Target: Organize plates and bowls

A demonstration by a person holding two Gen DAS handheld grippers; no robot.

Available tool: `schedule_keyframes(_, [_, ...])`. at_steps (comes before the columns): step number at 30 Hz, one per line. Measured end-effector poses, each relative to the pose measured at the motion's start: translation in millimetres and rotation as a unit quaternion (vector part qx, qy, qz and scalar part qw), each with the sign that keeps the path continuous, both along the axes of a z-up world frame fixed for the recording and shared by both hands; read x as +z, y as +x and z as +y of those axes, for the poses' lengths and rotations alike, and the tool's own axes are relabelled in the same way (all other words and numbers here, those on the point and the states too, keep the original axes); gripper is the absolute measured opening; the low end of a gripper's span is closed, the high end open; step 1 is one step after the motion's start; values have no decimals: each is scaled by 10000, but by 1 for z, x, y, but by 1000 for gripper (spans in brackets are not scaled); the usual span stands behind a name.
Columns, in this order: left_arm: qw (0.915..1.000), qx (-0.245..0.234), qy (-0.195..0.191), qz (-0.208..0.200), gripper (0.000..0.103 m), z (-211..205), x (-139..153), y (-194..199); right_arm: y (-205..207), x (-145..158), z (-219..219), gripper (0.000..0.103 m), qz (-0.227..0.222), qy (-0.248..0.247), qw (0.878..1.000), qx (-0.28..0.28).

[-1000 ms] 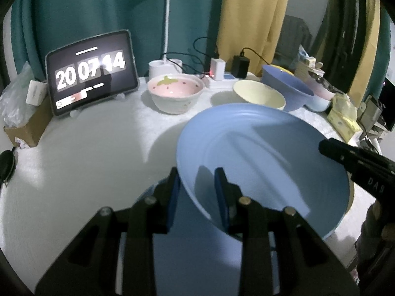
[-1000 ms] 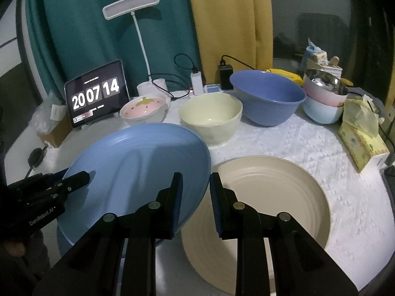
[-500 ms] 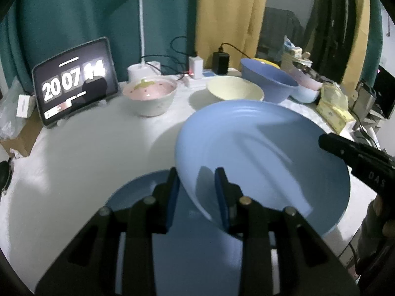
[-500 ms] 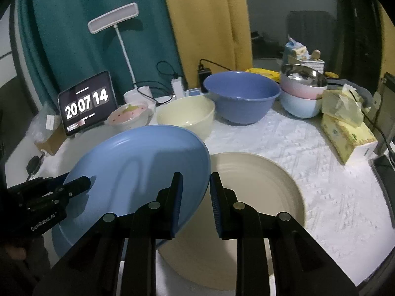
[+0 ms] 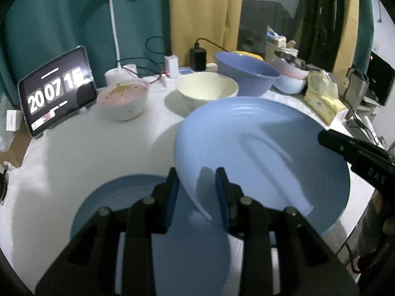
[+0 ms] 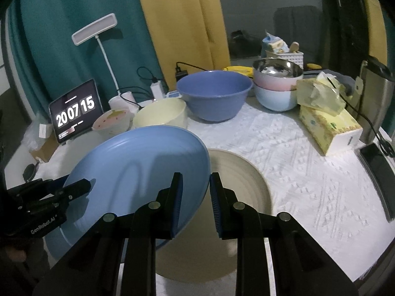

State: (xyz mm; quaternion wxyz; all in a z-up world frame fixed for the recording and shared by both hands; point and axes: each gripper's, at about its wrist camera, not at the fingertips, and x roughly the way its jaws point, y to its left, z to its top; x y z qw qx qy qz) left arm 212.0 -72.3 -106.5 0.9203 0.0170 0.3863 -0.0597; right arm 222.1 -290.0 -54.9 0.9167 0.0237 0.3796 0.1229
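A large blue plate is held in the air, tilted, by both grippers. My left gripper is shut on its near rim. My right gripper is shut on the opposite rim of the same plate. A second blue plate lies flat on the table under the left gripper. A beige plate lies on the table under the right gripper. Behind stand a pink strawberry bowl, a cream bowl and a blue bowl.
A tablet clock and a desk lamp stand at the back left with chargers and cables. Stacked pink, pale-blue and steel bowls, a tissue box and a phone are on the right. White tablecloth.
Both grippers have lifted the blue plate higher and tilted it more. More of the lower blue plate and the beige plate now shows beneath it.
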Motion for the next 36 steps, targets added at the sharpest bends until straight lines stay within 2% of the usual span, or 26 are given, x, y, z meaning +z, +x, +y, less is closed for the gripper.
schedule_keyframes(21, [9973,-496,160,517,31,-62,-39,16,12,-32,-53,25,324,-130,9983,-460])
schedule_keyframes(29, [9968,-477,440,469,33,-69,-46,17,14,-45,-54,25,334,-251,9975,-577])
schedule_keyframes(32, [9959,-493,430,630,34,-67,-53,20,16,-50,-52,26,399,-286,9971,-578])
schedule_keyframes(36, [9956,-551,499,579,34,-68,-53,16,18,-54,-48,29,462,-393,9965,-579])
